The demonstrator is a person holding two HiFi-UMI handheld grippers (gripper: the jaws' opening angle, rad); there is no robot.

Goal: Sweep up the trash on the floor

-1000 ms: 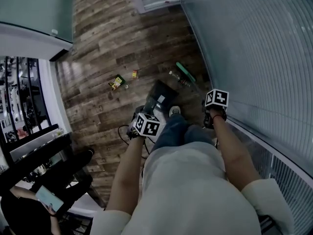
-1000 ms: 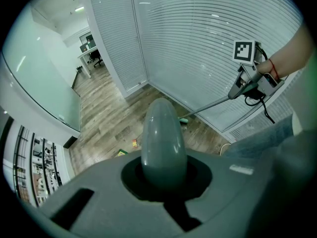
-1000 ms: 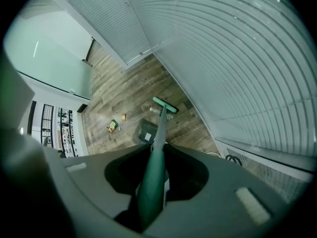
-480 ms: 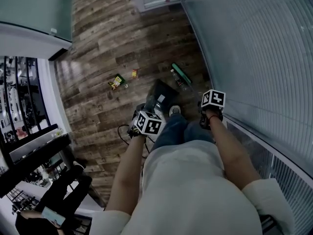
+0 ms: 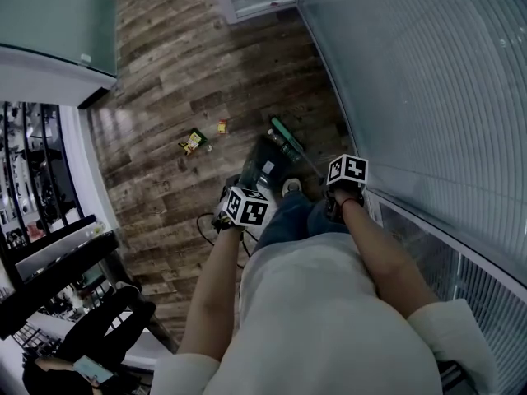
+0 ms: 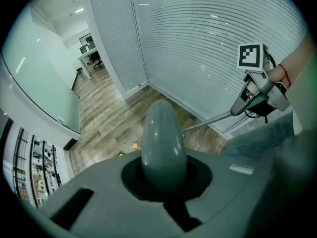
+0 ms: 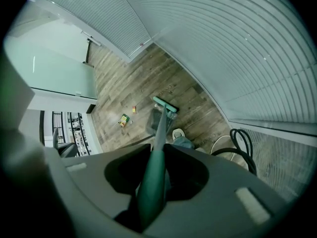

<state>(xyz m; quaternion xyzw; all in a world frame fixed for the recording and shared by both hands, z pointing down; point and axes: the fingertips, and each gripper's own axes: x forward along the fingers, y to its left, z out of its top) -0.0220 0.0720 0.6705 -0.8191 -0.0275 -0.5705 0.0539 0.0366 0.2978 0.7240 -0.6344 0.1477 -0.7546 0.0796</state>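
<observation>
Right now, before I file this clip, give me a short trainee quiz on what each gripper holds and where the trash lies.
1. True or false: the right gripper is shut on the green broom handle.
2. Pick one: the left gripper holds A) a bottle, B) the grey dustpan handle, C) nothing.
3. Fill the gap: in the head view, the wrapper and the small scrap lie apart from the dustpan, to its left, on the wooden ___.

Key: 1 true. 2 B. 3 floor.
</observation>
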